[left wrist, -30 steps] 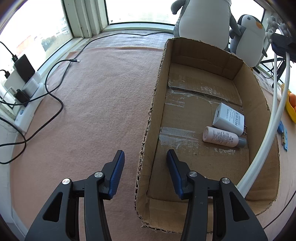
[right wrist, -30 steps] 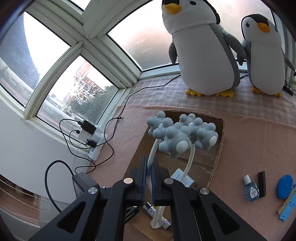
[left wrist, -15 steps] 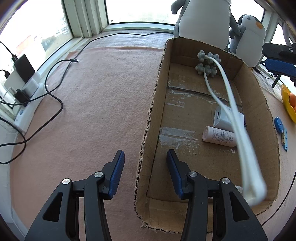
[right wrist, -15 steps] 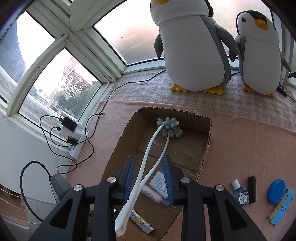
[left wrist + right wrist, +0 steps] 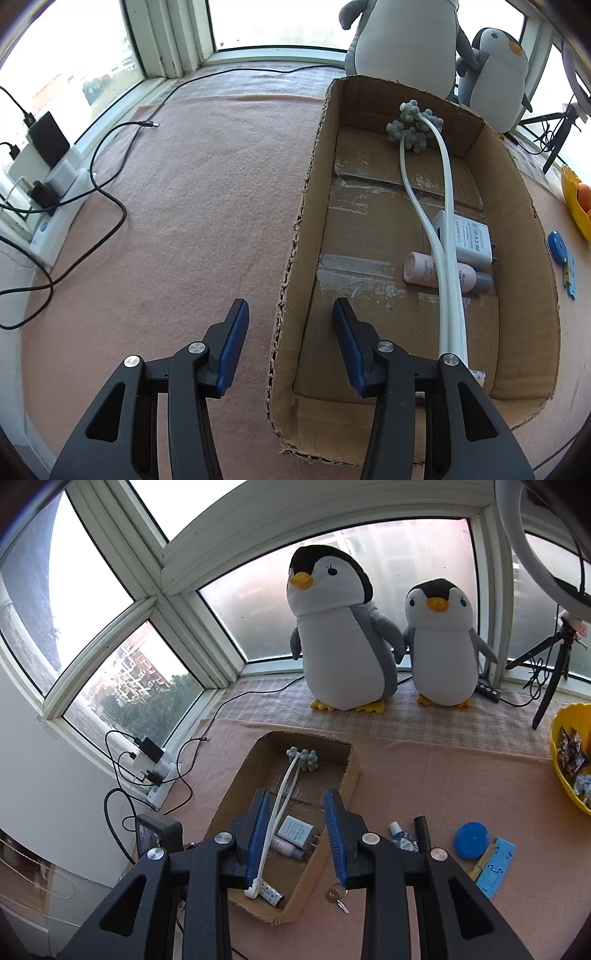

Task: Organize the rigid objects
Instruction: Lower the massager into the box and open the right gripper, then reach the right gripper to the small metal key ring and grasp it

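Right wrist view, right hand-held gripper (image 5: pixel 298 836) raised, jaws apart, left hand-held gripper (image 5: pixel 290 339) spread astride cardboard box (image 5: pixel 295 254) wall

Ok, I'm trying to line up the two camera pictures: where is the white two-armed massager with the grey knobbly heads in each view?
Left wrist: the white two-armed massager with grey knobbly heads lies lengthwise in the right half, heads toward the top.
Right wrist: it sits low and left of centre, seen between the open jaws.
Shared landmark: the brown cardboard box that holds it, with the white charger.
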